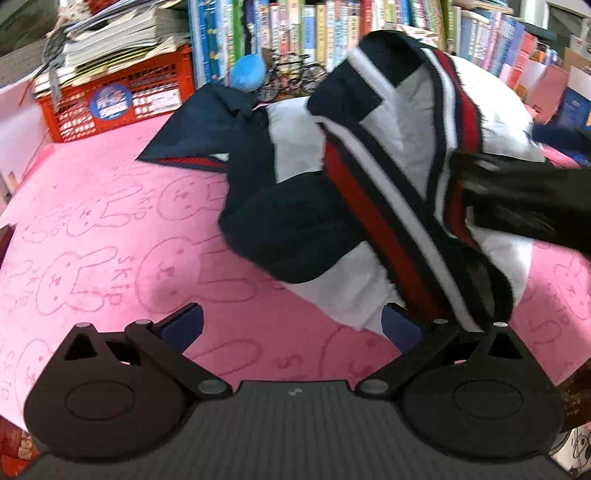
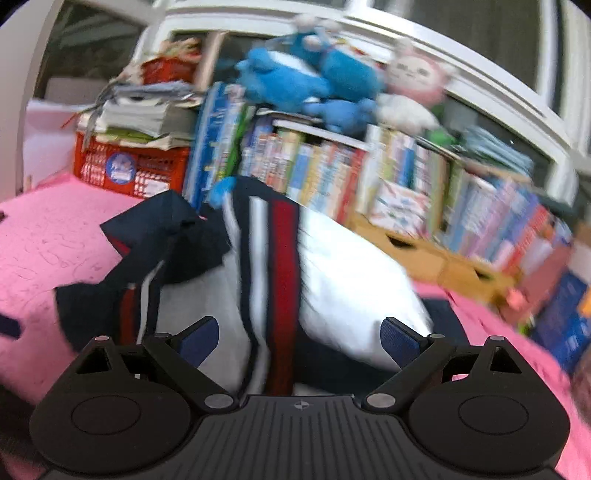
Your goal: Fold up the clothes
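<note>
A navy, white and red jacket (image 1: pixel 306 206) lies bunched on the pink rabbit-print cover (image 1: pixel 110 229). Its striped rib band (image 1: pixel 391 236) runs down toward my left gripper (image 1: pixel 291 328), which is open just in front of the jacket's near edge, the band draped over its right finger (image 1: pixel 400 326). In the right wrist view the jacket (image 2: pixel 354 280) fills the middle, and its striped band (image 2: pixel 273 280) hangs between the jaws of my right gripper (image 2: pixel 299 336), which is open. The right gripper shows as a blurred black shape (image 1: pixel 517 199) over the jacket in the left wrist view.
A red crate (image 1: pixel 122 99) stacked with papers stands at the back left. A row of books (image 1: pixel 332 33) lines the back. Blue and pink plush toys (image 2: pixel 314 85) sit above the books. A small model bicycle (image 1: pixel 291 74) stands behind the jacket.
</note>
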Demonstrator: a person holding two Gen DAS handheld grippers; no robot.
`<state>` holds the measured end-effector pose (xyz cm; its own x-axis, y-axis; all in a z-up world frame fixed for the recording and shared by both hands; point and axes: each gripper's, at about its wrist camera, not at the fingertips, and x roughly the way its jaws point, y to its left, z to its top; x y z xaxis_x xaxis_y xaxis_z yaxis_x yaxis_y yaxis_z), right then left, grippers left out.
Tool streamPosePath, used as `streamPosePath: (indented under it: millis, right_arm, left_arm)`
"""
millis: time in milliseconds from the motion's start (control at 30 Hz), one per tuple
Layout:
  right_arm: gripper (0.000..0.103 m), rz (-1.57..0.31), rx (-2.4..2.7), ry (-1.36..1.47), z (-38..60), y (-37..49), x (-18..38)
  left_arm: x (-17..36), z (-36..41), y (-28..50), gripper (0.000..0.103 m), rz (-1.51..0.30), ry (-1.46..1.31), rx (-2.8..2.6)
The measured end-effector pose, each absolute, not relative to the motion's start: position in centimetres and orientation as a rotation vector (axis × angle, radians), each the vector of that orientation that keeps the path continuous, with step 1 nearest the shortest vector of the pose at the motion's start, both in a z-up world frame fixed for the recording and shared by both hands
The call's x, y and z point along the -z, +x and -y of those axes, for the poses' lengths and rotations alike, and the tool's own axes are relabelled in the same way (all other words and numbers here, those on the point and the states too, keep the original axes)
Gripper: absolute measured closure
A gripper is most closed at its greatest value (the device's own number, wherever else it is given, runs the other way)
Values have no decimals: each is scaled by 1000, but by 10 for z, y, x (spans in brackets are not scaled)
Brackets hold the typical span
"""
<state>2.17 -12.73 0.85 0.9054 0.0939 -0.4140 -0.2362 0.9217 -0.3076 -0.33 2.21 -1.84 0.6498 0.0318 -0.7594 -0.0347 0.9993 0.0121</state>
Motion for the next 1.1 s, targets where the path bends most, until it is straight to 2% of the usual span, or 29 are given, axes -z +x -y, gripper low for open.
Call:
streamPosePath:
  millis: [33, 67, 133, 267, 433, 633, 900, 1100]
  right_arm:
    - [12, -401, -160, -409, 120, 34, -4]
    - [29, -391, -119, -461, 113, 46, 1]
    - [47, -389, -60, -487, 111, 59, 6]
    - [57, -407, -61, -334, 156, 43, -6]
    - [68, -387, 54, -244, 208, 8, -20]
    - [69, -436, 162, -184, 266, -33, -14]
    - [67, -608, 148, -155, 303, -73, 31]
    - [60, -531, 131, -80, 311, -111, 18]
  left_arm:
    - [17, -25, -3, 0, -863, -6, -49]
    - [16, -28, -3, 0, -861, -7, -60]
    - [11, -32, 0, 0, -844, -8, -69]
    - [-6, -25, 17, 0, -763, 5, -57]
    - [-1, -2, 36, 0, -706, 120, -89]
    - [5, 22, 55, 0, -647, 241, -113]
    - [0, -20, 4, 0, -707, 256, -83]
    - [-43, -63, -28, 0, -637, 190, -124]
